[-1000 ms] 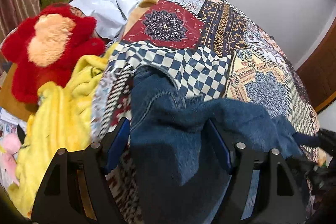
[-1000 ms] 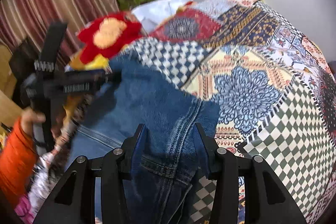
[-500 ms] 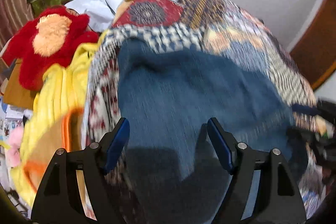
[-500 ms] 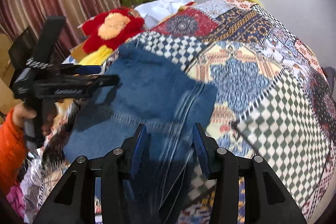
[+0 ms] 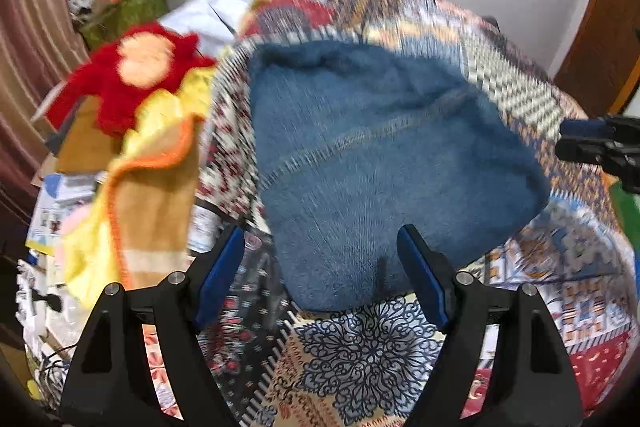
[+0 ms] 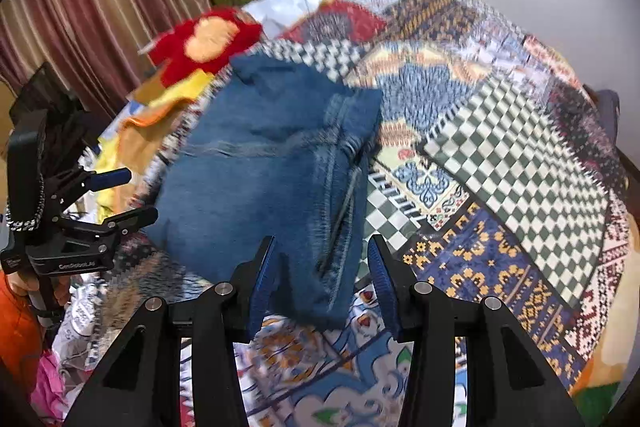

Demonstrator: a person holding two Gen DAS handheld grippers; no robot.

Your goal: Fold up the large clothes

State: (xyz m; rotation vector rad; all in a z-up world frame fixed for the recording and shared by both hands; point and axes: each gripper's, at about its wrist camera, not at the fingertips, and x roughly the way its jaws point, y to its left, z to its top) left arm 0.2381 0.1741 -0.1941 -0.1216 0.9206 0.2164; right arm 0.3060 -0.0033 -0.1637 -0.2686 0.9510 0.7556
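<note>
Denim is the whole story at this point: the jeans (image 6: pixel 276 163) sit folded into a chunky block on the quilt (image 6: pixel 516 163), near its left edge, next to the red plush (image 6: pixel 204 41) and the yellow towel (image 5: pixel 152 163).

Both grippers are off the cloth. The left gripper (image 5: pixel 320 267) has its jaws spread wide with nothing pinched; the near edge of the jeans only shows in the gap between the blue pads, further away, not touched. The right gripper (image 6: pixel 320 267) stands about half open, also holding nothing, and the near right corner of the jeans shows between its fingers but looks clear of them.

Key bit for whatever comes next: the block lies ahead of and below both grippers, and its long axis runs away from them toward the plush, with the thick seam running down its right side. The right gripper lines up with that seam side, the left one with the plain side. They look about equally near, so hard to call one closer.

Looks like the folding is pretty much done, or one more fold across the long axis is left. Frames are motion-blurred, so fine detail is iffy.
</note>
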